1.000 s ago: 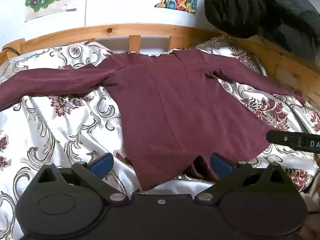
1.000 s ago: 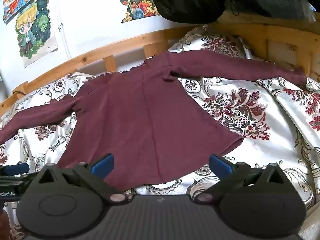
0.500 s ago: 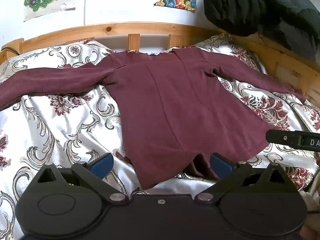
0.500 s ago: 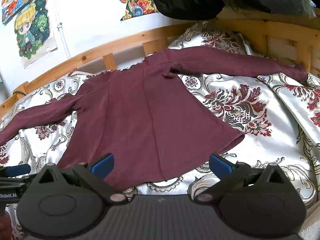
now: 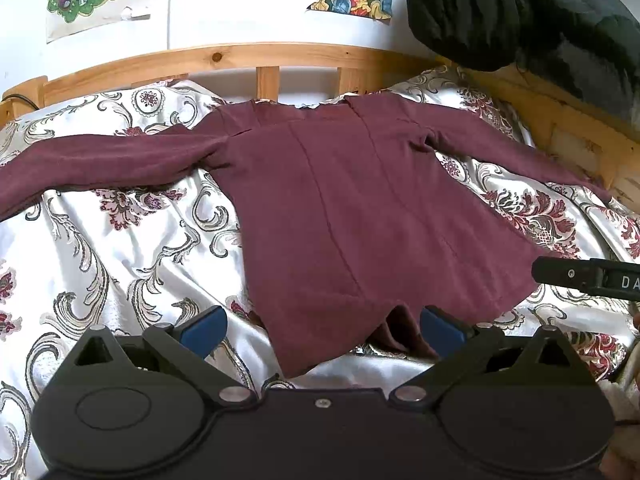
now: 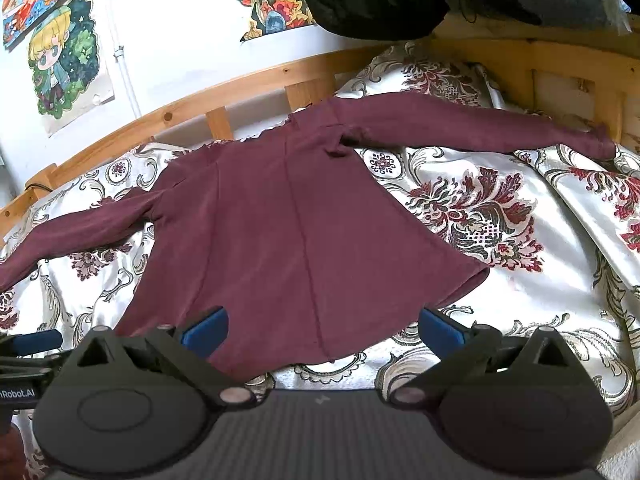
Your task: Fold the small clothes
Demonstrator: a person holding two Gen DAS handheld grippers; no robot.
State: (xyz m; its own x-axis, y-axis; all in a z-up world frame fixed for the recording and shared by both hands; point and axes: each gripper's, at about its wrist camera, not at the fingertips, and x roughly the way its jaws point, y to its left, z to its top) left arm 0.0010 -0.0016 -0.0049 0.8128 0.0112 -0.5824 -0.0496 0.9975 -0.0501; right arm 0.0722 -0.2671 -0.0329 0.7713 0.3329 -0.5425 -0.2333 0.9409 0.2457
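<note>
The top [image 5: 360, 208] is laid flat on the bed [image 5: 120, 260], sleeves outspread; no fold is made. Both the left gripper [image 5: 322, 326] and right gripper [image 6: 322, 326] are held wide apart, empty, near the hem.

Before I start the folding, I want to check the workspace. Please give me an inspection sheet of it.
Surface: bed cover, shiny white with a red floral pattern, somewhat wrinkled.
Job's things: maroon long-sleeved top lying flat, both sleeves spread out; hem near the tongs, with a small fold at its edge.
Clutter: dark padded bundle on the wooden bed frame, apart from the top.
Grippers: left tongs open above the hem, holding nothing; right tongs open, holding nothing.
Cables: a thin dark cable at the frame's far left corner.
Surroundings: white wall with cartoon posters.
</note>
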